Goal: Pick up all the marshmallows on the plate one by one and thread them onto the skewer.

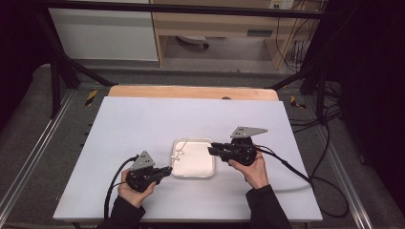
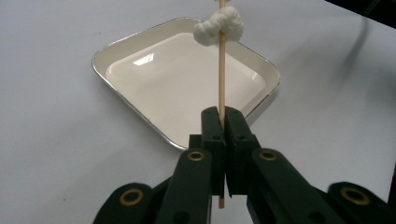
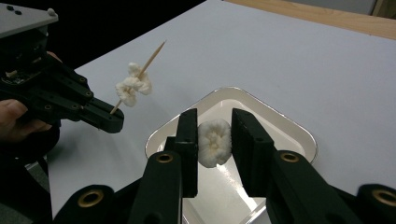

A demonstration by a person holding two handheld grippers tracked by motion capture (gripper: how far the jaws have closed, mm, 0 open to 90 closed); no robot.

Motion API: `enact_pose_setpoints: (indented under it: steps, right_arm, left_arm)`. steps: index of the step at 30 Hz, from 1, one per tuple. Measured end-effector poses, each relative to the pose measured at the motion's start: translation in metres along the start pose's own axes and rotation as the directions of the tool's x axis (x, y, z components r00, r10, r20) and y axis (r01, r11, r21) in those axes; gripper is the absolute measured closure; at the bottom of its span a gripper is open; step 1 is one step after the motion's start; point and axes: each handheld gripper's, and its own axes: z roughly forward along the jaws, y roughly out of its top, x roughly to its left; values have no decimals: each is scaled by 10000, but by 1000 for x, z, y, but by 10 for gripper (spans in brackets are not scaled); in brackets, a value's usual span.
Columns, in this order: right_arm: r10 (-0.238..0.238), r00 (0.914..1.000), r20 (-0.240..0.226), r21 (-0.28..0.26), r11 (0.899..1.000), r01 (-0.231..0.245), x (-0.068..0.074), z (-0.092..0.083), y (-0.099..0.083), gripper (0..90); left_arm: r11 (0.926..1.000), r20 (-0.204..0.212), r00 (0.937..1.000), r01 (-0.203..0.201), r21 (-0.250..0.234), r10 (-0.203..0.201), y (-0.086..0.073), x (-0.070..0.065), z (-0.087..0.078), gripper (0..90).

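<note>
My left gripper (image 2: 223, 119) is shut on the lower part of a thin wooden skewer (image 2: 221, 70), which stands up out of the jaws. White puffy pieces (image 2: 219, 25) are threaded near its tip. In the right gripper view the skewer (image 3: 140, 74) and its pieces (image 3: 133, 86) slant up from the left gripper (image 3: 112, 122). My right gripper (image 3: 215, 116) is shut on another white puffy piece (image 3: 214, 142), held just above the shallow white tray (image 3: 289, 126). In the high view the left gripper (image 1: 168, 170) sits at the tray's (image 1: 193, 176) left corner and the right gripper (image 1: 211, 149) at its right edge.
The tray lies in the middle of a white tabletop (image 1: 143, 124) with bare surface all around it. A wooden strip (image 1: 191, 91) runs along the far edge. Cables (image 1: 286, 164) trail from both grippers toward the person's side.
</note>
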Motion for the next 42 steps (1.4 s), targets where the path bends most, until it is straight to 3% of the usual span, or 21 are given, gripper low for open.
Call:
enact_pose_setpoints:
  steps: [20, 42]
  right_arm:
    - [260, 9993, -266, -662, 9974, -277, -1, -17, 11, 736]
    - [167, 9979, -623, -1189, 9926, -240, 6, -17, 38, 738]
  left_arm:
    - [10000, 98, 9999, -68, -42, 69, 1, -4, 1, 880]
    - [9998, 172, 9997, -193, -46, 194, 1, -7, 2, 880]
